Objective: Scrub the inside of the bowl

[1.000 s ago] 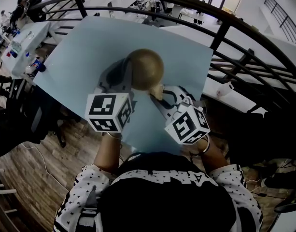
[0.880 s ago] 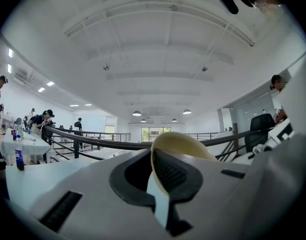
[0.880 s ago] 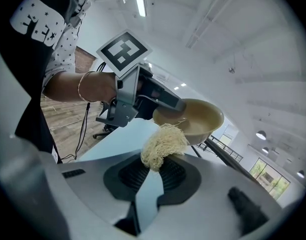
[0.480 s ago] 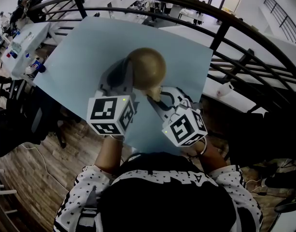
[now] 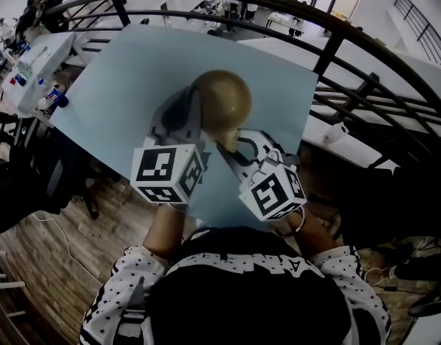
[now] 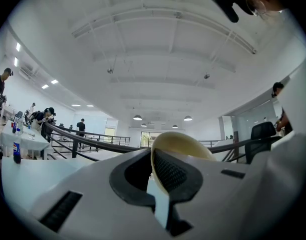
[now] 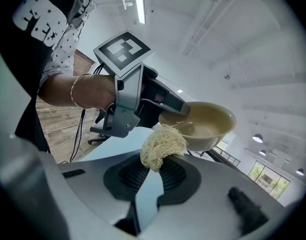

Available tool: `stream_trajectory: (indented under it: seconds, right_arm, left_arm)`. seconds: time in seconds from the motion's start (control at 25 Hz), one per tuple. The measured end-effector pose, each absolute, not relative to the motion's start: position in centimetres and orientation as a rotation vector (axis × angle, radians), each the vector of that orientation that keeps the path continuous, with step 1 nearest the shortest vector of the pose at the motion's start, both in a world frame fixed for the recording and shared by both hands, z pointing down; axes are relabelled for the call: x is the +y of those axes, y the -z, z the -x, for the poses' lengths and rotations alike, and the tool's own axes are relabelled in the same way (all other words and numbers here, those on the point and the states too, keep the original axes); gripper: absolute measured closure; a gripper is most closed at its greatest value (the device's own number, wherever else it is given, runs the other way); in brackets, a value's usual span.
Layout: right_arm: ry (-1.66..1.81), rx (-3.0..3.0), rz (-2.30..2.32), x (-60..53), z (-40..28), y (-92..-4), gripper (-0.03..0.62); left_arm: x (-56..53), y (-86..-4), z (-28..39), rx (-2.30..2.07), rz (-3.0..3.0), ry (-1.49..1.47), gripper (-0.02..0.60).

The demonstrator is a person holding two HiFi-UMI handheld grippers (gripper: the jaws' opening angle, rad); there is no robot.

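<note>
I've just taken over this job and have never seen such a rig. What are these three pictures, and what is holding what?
There is no robot here. A person holds a pair of tongs in each hand, and the marked cubes are part of the tongs. The head view comes from a camera on the person's head, looking down at a blue table. The other two views come from cameras that ride on each pair of tongs and look along the jaws. The left tongs are shut on the rim of a tan bowl and hold it tilted above the table. The right tongs are shut on a pale fibrous scrubber, close by the bowl's rim. Whether it touches the bowl I can't tell.
</note>
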State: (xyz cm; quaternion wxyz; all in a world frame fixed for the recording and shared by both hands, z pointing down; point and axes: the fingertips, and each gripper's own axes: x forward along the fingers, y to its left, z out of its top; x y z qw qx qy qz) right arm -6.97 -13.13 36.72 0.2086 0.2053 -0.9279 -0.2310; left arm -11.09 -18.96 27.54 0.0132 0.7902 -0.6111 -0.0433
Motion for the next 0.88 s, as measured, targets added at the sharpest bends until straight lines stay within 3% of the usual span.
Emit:
stream_trajectory:
  seconds: [0.88]
  right_arm:
    - [0.701, -2.652, -0.608, -12.3, 8.1, -35.4, 0.536]
  left_arm:
    - [-18.2, -26.6, 9.8, -1.81, -2.476, 0.258, 0.558]
